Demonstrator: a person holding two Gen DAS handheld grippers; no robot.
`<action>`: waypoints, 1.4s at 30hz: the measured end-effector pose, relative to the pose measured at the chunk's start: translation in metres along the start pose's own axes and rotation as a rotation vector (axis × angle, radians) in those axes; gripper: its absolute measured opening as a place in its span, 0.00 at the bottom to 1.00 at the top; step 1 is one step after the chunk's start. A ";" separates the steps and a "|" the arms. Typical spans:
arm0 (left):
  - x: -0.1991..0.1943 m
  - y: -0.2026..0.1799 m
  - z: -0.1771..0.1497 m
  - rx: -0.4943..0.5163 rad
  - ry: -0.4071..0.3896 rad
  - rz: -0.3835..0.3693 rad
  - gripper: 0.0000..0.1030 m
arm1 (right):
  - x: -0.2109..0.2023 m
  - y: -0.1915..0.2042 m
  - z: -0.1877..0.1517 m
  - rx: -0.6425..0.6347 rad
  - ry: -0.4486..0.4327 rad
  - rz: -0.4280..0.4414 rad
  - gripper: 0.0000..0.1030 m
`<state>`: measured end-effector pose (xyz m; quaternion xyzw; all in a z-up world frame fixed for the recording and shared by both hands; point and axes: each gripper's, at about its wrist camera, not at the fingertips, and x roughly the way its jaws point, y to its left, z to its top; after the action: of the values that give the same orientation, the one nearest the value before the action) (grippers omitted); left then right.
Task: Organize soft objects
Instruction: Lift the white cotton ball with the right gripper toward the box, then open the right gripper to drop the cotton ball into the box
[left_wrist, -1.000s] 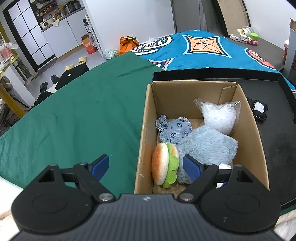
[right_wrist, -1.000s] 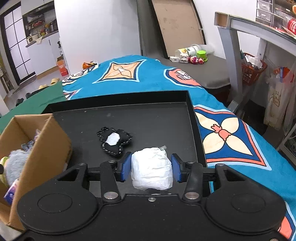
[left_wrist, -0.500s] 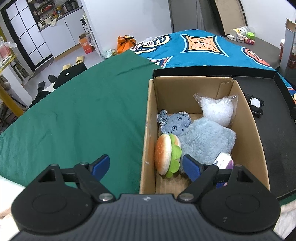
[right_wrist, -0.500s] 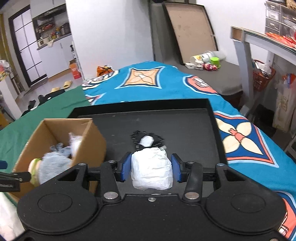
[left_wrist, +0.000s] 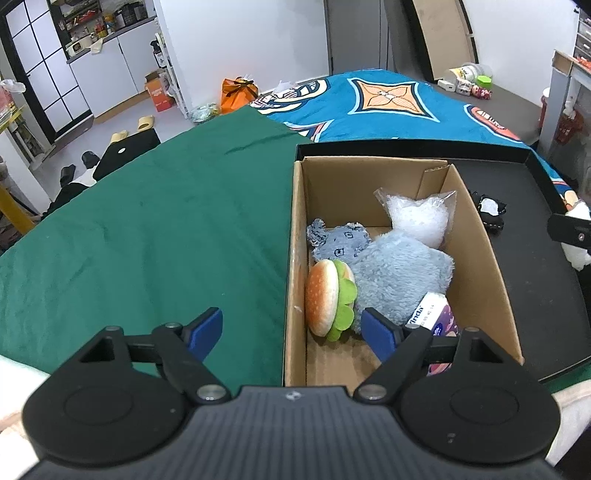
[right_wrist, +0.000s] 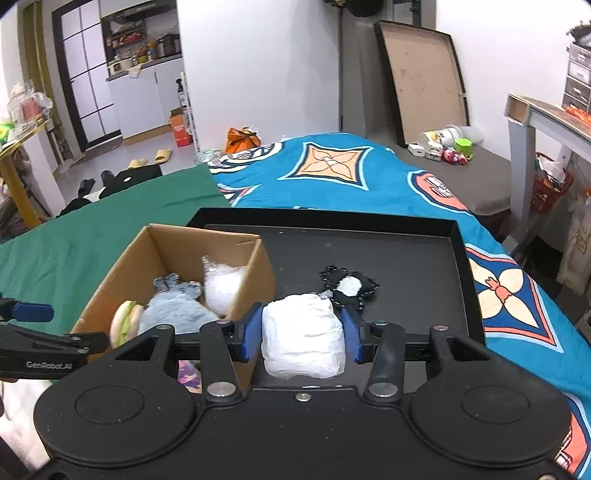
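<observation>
Left wrist view first: the left gripper (left_wrist: 291, 330) hangs with its fingers wide apart and nothing between them, straddling the near left wall of the cardboard box (left_wrist: 293, 258), green cloth (left_wrist: 147, 229) at its nine o'clock. Inside the box, from nine towards three o'clock, sit a plush burger (left_wrist: 327, 297), a grey patterned rag toy (left_wrist: 338, 243), a fluffy blue plush (left_wrist: 400, 275), a clear bag of white stuffing (left_wrist: 417, 219) and a purple-printed tissue pack (left_wrist: 436, 317). The box is fairly full; the most open floor looks to be the far end, at twelve o'clock.

Right wrist view: the right gripper (right_wrist: 300, 334) is clamped on a white wrapped bundle (right_wrist: 302, 336), both blue pads pressed against its sides. The bundle is held above the black tray (right_wrist: 406, 254), just beside the box's right wall (right_wrist: 258, 277), which lies at the gripper's ten o'clock. A black-and-white fabric piece (right_wrist: 349, 286) lies on the tray at twelve o'clock, apart from the box.

To do this step well, I judge the bundle should be carried towards nine o'clock high enough to clear the box wall, then lowered over the free space before the fingers part. The left gripper could steady the wall, since the light box may slide.

The bundle looks crinkled and squashy, dented slightly by the pads, so a gentle squeeze should hold it
</observation>
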<state>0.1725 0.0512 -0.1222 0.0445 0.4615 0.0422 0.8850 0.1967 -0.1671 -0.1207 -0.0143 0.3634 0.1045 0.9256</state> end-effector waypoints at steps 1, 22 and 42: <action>0.000 0.001 0.000 -0.004 -0.003 -0.003 0.77 | -0.002 0.004 0.001 -0.008 -0.002 0.003 0.43; 0.013 0.019 -0.009 -0.077 0.014 -0.100 0.16 | 0.001 0.074 0.010 -0.041 0.038 0.106 0.44; 0.013 0.026 -0.011 -0.101 0.007 -0.142 0.08 | 0.004 0.090 0.015 -0.010 0.053 0.125 0.58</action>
<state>0.1698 0.0790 -0.1360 -0.0333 0.4637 0.0026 0.8854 0.1910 -0.0772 -0.1081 0.0010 0.3872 0.1637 0.9073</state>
